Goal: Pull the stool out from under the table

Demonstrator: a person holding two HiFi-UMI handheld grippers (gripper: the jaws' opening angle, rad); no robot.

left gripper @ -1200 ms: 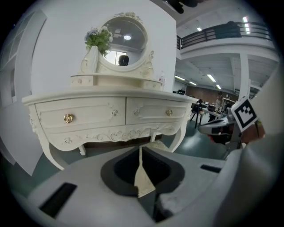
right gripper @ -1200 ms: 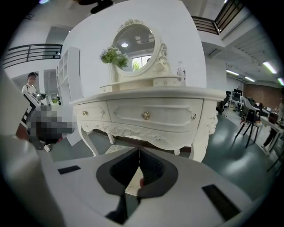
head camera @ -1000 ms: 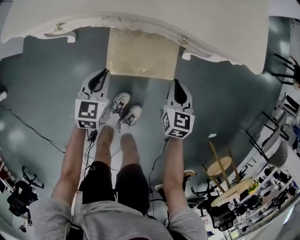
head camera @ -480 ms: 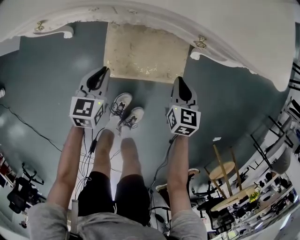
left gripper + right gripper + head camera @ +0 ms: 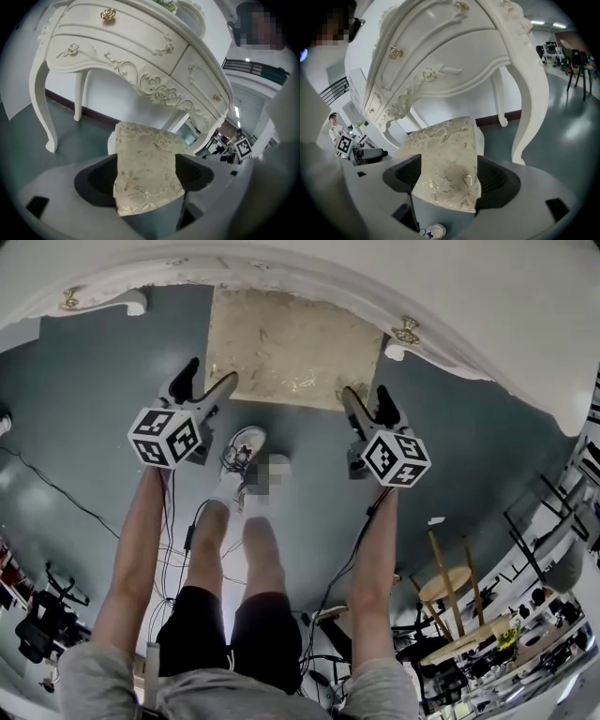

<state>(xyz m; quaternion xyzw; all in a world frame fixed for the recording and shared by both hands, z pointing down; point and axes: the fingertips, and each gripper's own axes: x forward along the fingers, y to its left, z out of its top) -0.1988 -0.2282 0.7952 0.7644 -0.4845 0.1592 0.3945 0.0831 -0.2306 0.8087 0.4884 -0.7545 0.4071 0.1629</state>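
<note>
- The stool (image 5: 291,352) sits part way under the desk (image 5: 469,306), and its near edge runs left to right in front of the person.
- The left gripper (image 5: 210,376) is at the near left corner and the right gripper (image 5: 366,395) at the near right, each about as close.
- Both pairs of fingers (image 5: 93,180) have just been opening and now stand wide, holding nothing. The seat edge lies just ahead of each gap.
</note>
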